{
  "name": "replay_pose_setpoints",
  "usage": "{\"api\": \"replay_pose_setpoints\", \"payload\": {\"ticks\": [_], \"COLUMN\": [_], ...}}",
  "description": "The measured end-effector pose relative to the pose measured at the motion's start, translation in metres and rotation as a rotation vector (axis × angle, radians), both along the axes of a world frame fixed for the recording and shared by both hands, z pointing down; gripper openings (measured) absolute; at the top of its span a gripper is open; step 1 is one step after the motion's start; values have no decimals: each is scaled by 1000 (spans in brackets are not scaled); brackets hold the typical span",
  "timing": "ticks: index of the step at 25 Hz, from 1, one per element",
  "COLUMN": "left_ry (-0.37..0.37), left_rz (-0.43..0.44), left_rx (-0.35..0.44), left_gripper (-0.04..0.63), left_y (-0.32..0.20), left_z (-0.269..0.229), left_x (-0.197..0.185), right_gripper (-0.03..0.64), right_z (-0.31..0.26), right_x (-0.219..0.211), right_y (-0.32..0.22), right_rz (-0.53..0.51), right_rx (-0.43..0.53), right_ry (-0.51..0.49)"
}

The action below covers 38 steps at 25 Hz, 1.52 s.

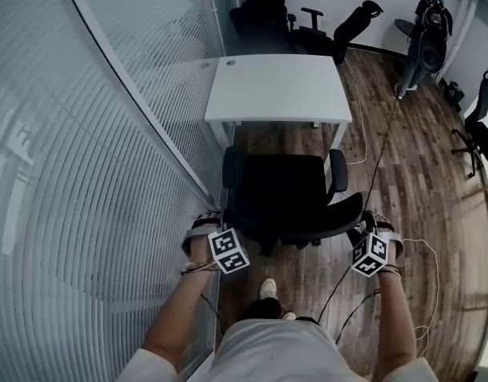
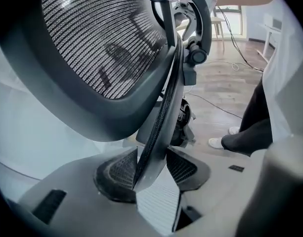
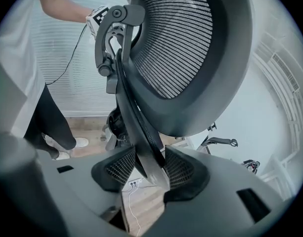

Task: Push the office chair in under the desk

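A black office chair (image 1: 287, 188) stands on the wood floor in front of the white desk (image 1: 275, 87), its seat just short of the desk's front edge. My left gripper (image 1: 221, 223) is shut on the left rim of the chair's backrest. My right gripper (image 1: 360, 228) is shut on the right rim. In the left gripper view the dark rim (image 2: 158, 127) of the mesh backrest (image 2: 102, 48) runs down between the ribbed pads (image 2: 116, 172) of the left gripper (image 2: 150, 171). The right gripper view shows the same: rim (image 3: 141, 132) pinched in the right gripper (image 3: 150, 169), below the mesh (image 3: 181, 43).
A glass wall with blinds (image 1: 100, 173) runs close along the left of chair and desk. Other black chairs (image 1: 263, 14) stand behind the desk, and one more (image 1: 478, 130) at the far right. Cables (image 1: 375, 169) trail over the floor. The person's shoe (image 1: 267, 287) is behind the chair.
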<state>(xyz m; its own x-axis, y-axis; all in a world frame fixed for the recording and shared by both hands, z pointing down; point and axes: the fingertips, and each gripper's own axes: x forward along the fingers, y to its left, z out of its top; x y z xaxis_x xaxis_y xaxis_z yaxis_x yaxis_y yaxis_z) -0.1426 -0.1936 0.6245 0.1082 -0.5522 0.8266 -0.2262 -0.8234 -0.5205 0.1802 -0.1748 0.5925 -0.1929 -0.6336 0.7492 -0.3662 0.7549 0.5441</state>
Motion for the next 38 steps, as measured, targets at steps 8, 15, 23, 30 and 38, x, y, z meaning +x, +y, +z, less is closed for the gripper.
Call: {"api": "replay_pose_setpoints", "payload": {"ticks": [8, 15, 23, 30, 38], "left_ry": [8, 10, 6, 6, 23], "left_rz": [22, 26, 21, 8, 0], "left_rx": [8, 11, 7, 2, -6], "left_gripper": [202, 202, 202, 202, 202], "left_y": [-23, -46, -65, -74, -92], "left_z": [-1, 0, -6, -3, 1], "left_x": [6, 1, 5, 2, 5], "right_gripper": [195, 196, 196, 196, 196], "right_z": [-3, 1, -5, -3, 0], "right_x": [3, 0, 4, 2, 4], "right_y": [-23, -45, -64, -75, -98], "right_rz": [22, 23, 9, -10, -15], "right_rx": [5, 12, 7, 11, 11], "right_ry": [11, 14, 11, 4, 1]}}
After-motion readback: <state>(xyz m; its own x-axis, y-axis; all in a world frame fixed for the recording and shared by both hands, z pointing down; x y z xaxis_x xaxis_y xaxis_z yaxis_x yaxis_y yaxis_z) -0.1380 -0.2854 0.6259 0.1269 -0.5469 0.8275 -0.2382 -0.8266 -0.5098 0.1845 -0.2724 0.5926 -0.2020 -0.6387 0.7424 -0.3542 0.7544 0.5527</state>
